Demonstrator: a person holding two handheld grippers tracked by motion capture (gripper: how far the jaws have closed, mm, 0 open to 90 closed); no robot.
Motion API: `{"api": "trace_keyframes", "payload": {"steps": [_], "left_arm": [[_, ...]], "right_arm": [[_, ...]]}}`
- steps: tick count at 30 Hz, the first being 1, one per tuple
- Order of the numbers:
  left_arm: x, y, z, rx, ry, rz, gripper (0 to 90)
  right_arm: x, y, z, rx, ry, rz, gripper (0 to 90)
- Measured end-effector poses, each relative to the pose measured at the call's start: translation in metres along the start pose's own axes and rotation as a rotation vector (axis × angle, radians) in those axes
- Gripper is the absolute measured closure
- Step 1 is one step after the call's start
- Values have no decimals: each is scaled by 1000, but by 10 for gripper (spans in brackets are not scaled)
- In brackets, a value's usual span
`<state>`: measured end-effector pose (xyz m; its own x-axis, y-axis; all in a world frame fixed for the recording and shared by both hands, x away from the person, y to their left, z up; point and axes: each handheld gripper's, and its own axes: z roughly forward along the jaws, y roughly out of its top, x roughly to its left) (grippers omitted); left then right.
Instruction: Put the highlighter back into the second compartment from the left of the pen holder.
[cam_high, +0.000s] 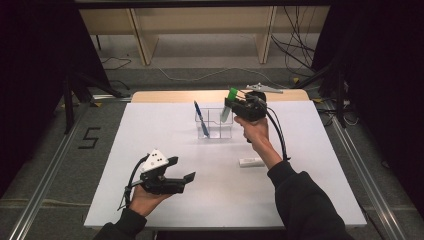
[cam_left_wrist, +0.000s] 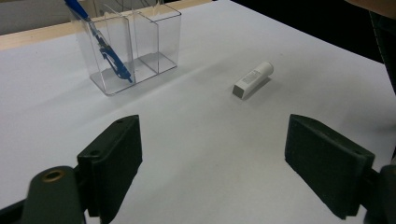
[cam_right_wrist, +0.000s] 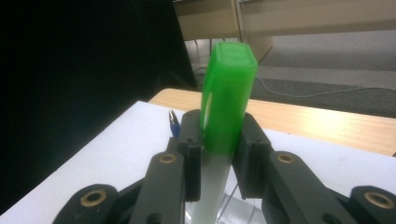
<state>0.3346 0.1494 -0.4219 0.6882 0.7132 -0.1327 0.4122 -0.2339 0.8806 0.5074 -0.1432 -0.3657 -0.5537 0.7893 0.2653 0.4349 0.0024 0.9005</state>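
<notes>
Right gripper (cam_right_wrist: 218, 154) around green-capped marker (cam_right_wrist: 228, 98).

One clear organizer (cam_high: 215, 125) (two compartments), one blue pen (cam_high: 201, 119), two markers (cam_high: 227, 106) (cam_high: 251, 161).

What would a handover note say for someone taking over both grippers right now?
Right gripper: shut on the green-capped marker, held above the clear two-compartment holder, cap end up.
Left gripper: open, holds nothing, over the near left of the white table.
Blue pen: stands tilted in one compartment of the holder; the other compartment looks empty.
White capped marker: lies flat on the table, right of the holder.
Done: pen is in the holder, green-capped marker picked up.
Left, probably: lower the green-capped marker into the holder, then fetch the white one.
</notes>
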Motion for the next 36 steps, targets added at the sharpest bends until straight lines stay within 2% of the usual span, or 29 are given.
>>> {"api": "trace_keyframes", "payload": {"steps": [4, 8, 13, 17, 23, 27, 36], "left_arm": [[1, -2, -1, -2, 3, -11, 184], [1, -2, -2, 0, 5, 4, 183], [1, -3, -3, -10, 6, -10, 181], [2, -3, -4, -2, 1, 3, 181], [3, -4, -3, -9, 7, -9, 181], [2, -4, -4, -4, 7, 5, 181], [2, -3, -4, -5, 4, 7, 181]], "right_arm": [[1, 2, 6, 4, -11, 0, 756], [2, 4, 12, 9, -23, -1, 756], [3, 4, 19, 11, -29, -4, 755], [6, 5, 26, 19, -39, -6, 755], [9, 6, 35, 29, -52, -17, 755], [9, 7, 40, 32, -57, -21, 755], [12, 5, 49, 49, -70, -34, 755]]}}
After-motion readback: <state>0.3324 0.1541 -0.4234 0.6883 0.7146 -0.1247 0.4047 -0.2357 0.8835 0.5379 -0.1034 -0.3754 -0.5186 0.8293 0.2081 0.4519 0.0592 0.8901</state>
